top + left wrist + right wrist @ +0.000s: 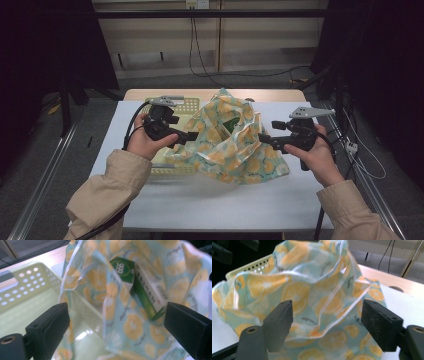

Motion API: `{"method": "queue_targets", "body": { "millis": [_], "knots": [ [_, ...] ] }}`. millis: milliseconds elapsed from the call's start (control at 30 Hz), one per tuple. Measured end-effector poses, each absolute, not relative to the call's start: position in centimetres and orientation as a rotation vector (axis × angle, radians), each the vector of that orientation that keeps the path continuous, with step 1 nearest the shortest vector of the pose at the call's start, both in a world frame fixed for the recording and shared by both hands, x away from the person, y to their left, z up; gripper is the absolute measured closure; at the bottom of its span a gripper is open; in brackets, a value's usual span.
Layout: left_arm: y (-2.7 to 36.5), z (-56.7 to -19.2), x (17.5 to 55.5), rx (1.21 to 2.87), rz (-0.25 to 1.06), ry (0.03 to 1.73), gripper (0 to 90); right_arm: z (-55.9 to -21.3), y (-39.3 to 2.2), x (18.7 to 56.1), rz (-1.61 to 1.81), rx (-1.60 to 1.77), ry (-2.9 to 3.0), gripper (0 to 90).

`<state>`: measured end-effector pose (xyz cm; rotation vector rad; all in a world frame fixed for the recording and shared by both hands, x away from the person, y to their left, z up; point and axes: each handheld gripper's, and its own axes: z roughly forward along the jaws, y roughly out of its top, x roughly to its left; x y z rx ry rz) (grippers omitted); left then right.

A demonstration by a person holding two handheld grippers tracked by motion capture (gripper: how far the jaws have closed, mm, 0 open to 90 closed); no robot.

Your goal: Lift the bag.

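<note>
Seen from the high view: a white table [210,205] with a pale yellow-green basket [186,106] at about 10 o'clock from the table's middle, and a plastic bag [235,145] printed with orange slices near the middle, partly leaning over the basket's right edge. Inside the bag, a green box [231,125], visible through the opening at the top.

Left gripper [192,136] held by the left hand [145,142], at 9 o'clock from the bag, jaws pointing toward 3 o'clock and reaching the bag's left side. In the left gripper view, jaws standing wide apart, not pressing anything; between them the bag's wall [130,325] and the green box [132,282] with white lettering, tilted, at 12 to 1 o'clock; the basket [30,285] at 10 o'clock.

Right gripper [264,140] held by the right hand [315,155], at 3 o'clock from the bag, jaws pointing toward 9 o'clock at the bag's right side. In the right gripper view, jaws also apart, with the bag's open rim [329,305] lying between them; cannot tell whether the pads touch the film. Basket edge [254,265] at 10 o'clock behind the bag.
</note>
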<state>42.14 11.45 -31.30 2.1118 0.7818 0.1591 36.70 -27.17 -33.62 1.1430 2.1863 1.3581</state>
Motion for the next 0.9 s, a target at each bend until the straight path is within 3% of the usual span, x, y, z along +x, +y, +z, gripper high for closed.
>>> {"method": "queue_targets", "body": {
  "millis": [900],
  "knots": [
    [16.1,-34.2,38.2,2.130,0.135,0.764,6.9,-38.3,-28.1,33.1,1.285,1.153,2.265,12.3]
  ]
}}
